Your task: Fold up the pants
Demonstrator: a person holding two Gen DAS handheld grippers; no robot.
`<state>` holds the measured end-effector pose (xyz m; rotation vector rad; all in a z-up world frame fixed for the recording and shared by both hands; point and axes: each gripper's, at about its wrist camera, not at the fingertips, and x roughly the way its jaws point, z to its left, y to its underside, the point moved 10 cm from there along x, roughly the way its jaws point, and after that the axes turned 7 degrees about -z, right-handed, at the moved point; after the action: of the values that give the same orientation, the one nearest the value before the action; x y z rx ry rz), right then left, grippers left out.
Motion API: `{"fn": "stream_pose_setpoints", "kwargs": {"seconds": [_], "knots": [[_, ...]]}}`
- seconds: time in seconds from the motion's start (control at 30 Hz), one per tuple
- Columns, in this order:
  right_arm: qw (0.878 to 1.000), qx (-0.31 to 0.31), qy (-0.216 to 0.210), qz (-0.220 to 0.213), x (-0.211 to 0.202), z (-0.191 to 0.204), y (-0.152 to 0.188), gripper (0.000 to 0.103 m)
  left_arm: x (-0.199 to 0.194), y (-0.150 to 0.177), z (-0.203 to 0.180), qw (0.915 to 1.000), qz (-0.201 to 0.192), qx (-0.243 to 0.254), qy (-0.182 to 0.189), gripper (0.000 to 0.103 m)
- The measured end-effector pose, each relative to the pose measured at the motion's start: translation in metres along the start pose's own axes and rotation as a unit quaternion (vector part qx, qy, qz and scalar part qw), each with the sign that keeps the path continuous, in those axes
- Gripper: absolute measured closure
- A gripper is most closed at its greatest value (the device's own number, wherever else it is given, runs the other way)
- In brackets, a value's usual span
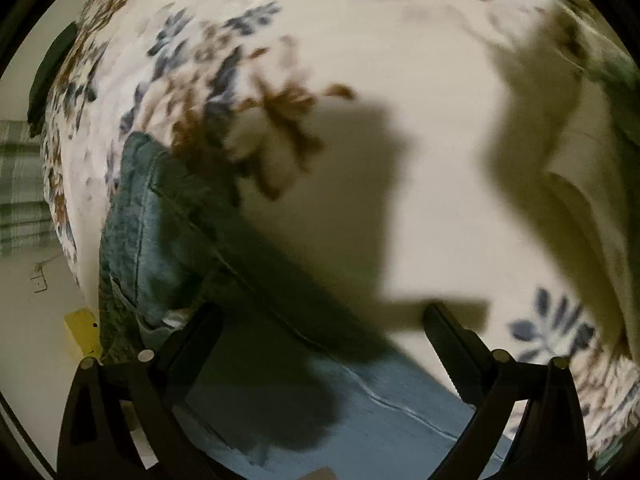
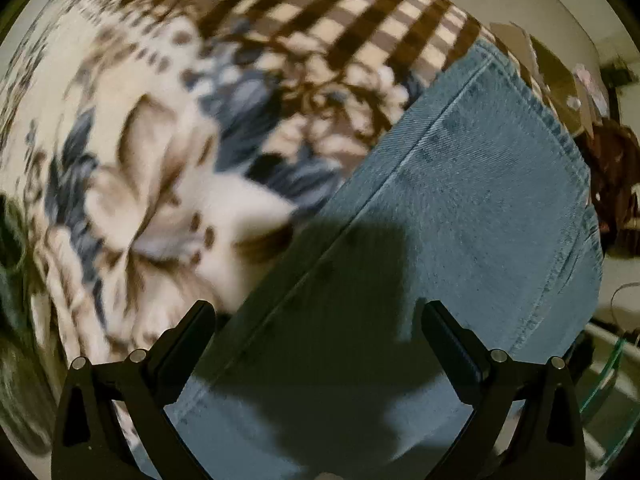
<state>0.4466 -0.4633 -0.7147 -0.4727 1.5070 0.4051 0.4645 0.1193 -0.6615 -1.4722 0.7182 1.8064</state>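
Note:
Blue denim pants (image 1: 176,220) lie on a cream floral bedspread (image 1: 400,80). In the left wrist view they run from the left edge down under my left gripper (image 1: 320,312), which is open and empty just above the fabric. In the right wrist view the pants (image 2: 480,200) fill the right and lower part, with a stitched seam running diagonally. My right gripper (image 2: 318,308) is open and empty, hovering over the denim. Gripper shadows fall on the cloth in both views.
The bedspread (image 2: 140,200) has blue and brown flowers and a brown checked border (image 2: 320,8). The bed's edge and pale floor (image 1: 32,320) with a yellow object (image 1: 82,330) show at left. A glass-topped piece (image 2: 608,380) and clutter sit at the far right.

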Motion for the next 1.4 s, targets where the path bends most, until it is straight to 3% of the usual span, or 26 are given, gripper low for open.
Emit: {"fn": "stream_pose_setpoints", "kwargs": {"seconds": [0.1, 0.17, 0.2, 0.23, 0.27, 0.33, 0.37, 0.47, 0.63, 0.8, 0.97, 1.1, 1.23, 1.4], "knots": [[1.000, 0.020, -0.006, 0.002, 0.012, -0.002, -0.003, 0.007, -0.005, 0.001, 0.006, 0.9998, -0.017, -0.002, -0.002, 0.023], [1.000, 0.024, -0.009, 0.004, 0.018, -0.002, -0.003, 0.021, -0.009, -0.004, 0.008, 0.9994, -0.035, 0.005, -0.002, 0.061], [1.000, 0.021, -0.009, 0.003, 0.019, -0.003, -0.003, 0.025, -0.013, -0.003, 0.010, 0.9989, -0.044, 0.010, -0.008, 0.067], [1.000, 0.017, -0.013, -0.001, 0.021, -0.001, -0.003, 0.036, -0.020, -0.003, 0.010, 0.9985, -0.053, 0.014, -0.002, 0.077], [1.000, 0.013, -0.016, -0.005, 0.020, -0.001, -0.005, 0.055, -0.026, -0.001, 0.009, 0.9978, -0.063, 0.021, 0.006, 0.089], [1.000, 0.007, -0.024, -0.018, 0.019, -0.002, -0.010, 0.084, -0.042, 0.000, 0.007, 0.9954, -0.086, 0.036, 0.023, 0.093], [0.999, 0.008, -0.030, -0.020, 0.018, -0.003, -0.009, 0.088, -0.051, 0.001, 0.006, 0.9930, -0.103, 0.046, 0.035, 0.097], [0.998, 0.005, -0.046, -0.029, 0.009, -0.011, -0.004, 0.095, -0.070, 0.010, 0.012, 0.9875, -0.132, 0.060, 0.062, 0.098], [0.996, -0.016, -0.075, -0.038, -0.020, -0.032, 0.021, 0.096, -0.100, 0.030, 0.036, 0.9815, -0.149, 0.030, 0.116, 0.100], [0.993, -0.026, -0.109, -0.040, -0.057, -0.073, 0.054, 0.096, -0.126, 0.066, 0.075, 0.9716, -0.177, 0.030, 0.154, 0.101], [0.992, -0.050, -0.115, -0.030, -0.083, -0.137, 0.085, 0.097, -0.131, 0.119, 0.117, 0.9691, -0.175, 0.030, 0.172, 0.101], [0.993, -0.071, -0.097, -0.013, -0.071, -0.186, 0.112, 0.097, -0.109, 0.167, 0.153, 0.9708, -0.157, 0.021, 0.180, 0.101], [0.994, -0.082, -0.078, 0.003, -0.048, -0.223, 0.135, 0.097, -0.061, 0.211, 0.179, 0.9770, -0.128, 0.017, 0.170, 0.101], [0.993, -0.105, -0.049, 0.019, -0.018, -0.261, 0.155, 0.097, -0.003, 0.240, 0.203, 0.9842, -0.096, 0.002, 0.148, 0.101]]}}
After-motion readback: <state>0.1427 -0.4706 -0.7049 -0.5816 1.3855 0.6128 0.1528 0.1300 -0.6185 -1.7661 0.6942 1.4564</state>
